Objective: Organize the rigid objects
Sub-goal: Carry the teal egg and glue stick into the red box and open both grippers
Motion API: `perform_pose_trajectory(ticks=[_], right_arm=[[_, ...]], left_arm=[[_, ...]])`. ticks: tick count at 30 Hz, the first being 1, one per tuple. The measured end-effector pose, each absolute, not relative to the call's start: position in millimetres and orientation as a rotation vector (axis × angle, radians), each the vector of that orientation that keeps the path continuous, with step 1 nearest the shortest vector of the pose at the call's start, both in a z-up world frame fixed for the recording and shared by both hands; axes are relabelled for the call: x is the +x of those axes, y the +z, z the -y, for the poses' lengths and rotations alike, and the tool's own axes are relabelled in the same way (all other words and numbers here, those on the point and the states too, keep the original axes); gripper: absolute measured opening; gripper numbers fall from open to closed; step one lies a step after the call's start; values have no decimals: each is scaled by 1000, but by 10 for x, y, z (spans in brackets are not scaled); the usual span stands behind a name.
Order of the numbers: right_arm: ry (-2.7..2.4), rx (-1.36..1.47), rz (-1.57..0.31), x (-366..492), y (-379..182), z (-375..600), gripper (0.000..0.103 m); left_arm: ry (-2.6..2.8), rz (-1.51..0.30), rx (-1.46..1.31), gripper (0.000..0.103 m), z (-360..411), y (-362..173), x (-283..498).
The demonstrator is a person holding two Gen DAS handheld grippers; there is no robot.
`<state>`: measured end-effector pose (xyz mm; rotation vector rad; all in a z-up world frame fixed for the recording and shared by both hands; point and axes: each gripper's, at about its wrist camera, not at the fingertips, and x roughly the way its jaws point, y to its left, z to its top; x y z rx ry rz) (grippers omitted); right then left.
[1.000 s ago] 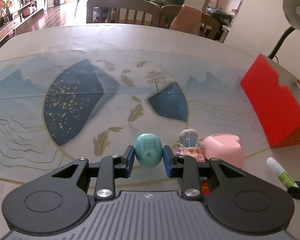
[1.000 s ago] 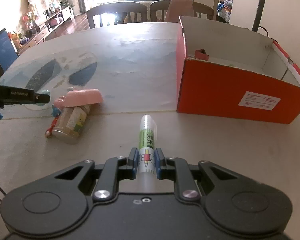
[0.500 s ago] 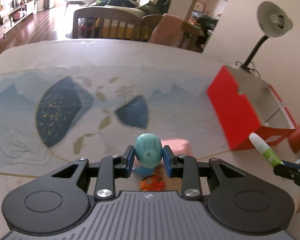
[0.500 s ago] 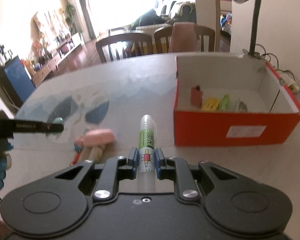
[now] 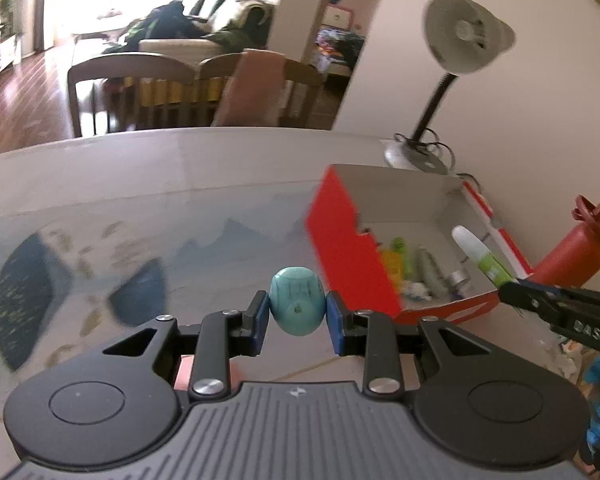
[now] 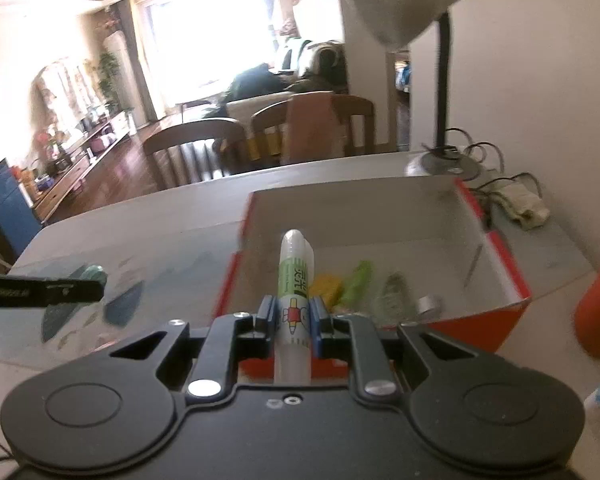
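Left tongs point(image 5: 298, 312) are clamping a teal egg-shaped toy point(image 5: 297, 305) between the blue pads, one pad on each flank. The tool is being held level above the worktop point(image 5: 140, 184), pointing forward with the red box point(image 5: 348, 256) just ahead and to the right of the toy. The toy is hanging clear of the printed mat point(image 5: 100, 264), not touching anything but the pads.

Right tongs point(image 6: 294, 318) are pinching a white glue stick with a green label point(image 6: 295, 280), gripped low on the barrel, its rounded cap pointing forward and up. This tool is sitting at the near wall of the red box point(image 6: 488, 328), tilted slightly downward; the stick's cap is lying over the box's open interior. In the left wrist view the same stick point(image 5: 480, 254) is angling in from the right edge, over the box.

Inside the box: a yellow piece point(image 6: 327, 286), a green piece point(image 6: 358, 280), a small silver cylinder point(image 6: 428, 304), other bits too blurred to name.

A desk lamp point(image 6: 404, 4) is standing behind the box. A red bottle point(image 5: 572, 252) is leaning at the far right. Wooden chairs point(image 6: 204, 148) beyond the worktop's far edge.
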<state>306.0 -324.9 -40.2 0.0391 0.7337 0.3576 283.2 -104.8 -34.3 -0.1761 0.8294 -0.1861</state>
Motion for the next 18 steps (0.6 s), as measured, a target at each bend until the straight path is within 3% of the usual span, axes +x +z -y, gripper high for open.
perform_pose_trajectory(ticks=[18], right_arm=[[318,53,-828,4056,-814,3932,16]], left_arm=[[-300,-950,-63,30,2357,-605,3677]])
